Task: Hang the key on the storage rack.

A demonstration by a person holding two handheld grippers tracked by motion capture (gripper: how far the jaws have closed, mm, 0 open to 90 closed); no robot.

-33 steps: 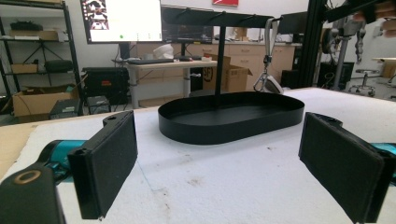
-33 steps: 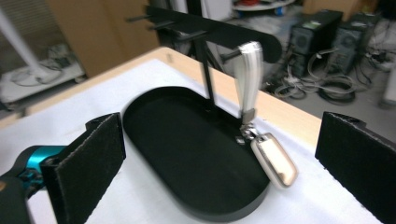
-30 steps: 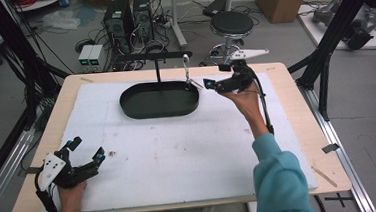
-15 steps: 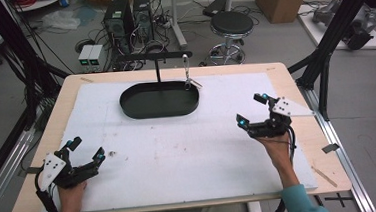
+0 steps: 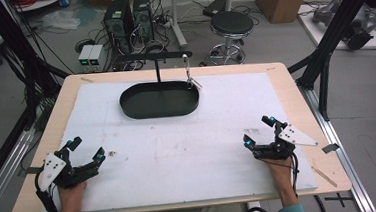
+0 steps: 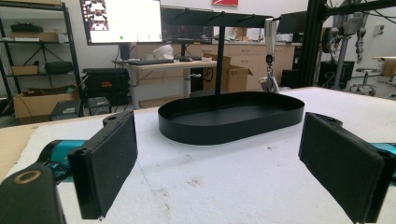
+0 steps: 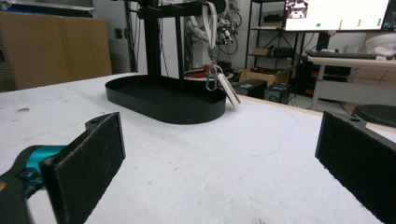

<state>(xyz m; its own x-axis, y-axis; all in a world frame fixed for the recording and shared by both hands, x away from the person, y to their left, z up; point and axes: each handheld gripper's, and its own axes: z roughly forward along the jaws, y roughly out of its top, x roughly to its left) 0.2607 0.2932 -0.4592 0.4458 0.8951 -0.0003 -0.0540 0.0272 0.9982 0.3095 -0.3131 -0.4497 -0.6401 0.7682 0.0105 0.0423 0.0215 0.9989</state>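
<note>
- The left tool [image 5: 84, 162], in the lower left of the high view, is released, its jaws spread wide with nothing between them. The right tool [image 5: 260, 140], in the lower right, is likewise spread and empty. Both rest low on the white surface [image 5: 189, 151].
- The keychain tag [image 5: 191, 78] hangs by a strap and carabiner from the bar of the black stand [image 5: 157, 63], upper centre of the high view, its lower end just at the right rim of the oval black tray [image 5: 159, 99].
- Judgement: the tag hangs free, so a careless brush from a jaw could set it swinging or slip the strap off the bar end.
- A reach from either side could knock the tray rim or the stand's post and shift the whole stand.
- Both tools are well apart from the tray; only bare white surface lies between.
- Behind the surface stand a stool [image 5: 232, 23] and computer towers [image 5: 128, 15], out of the way.
</note>
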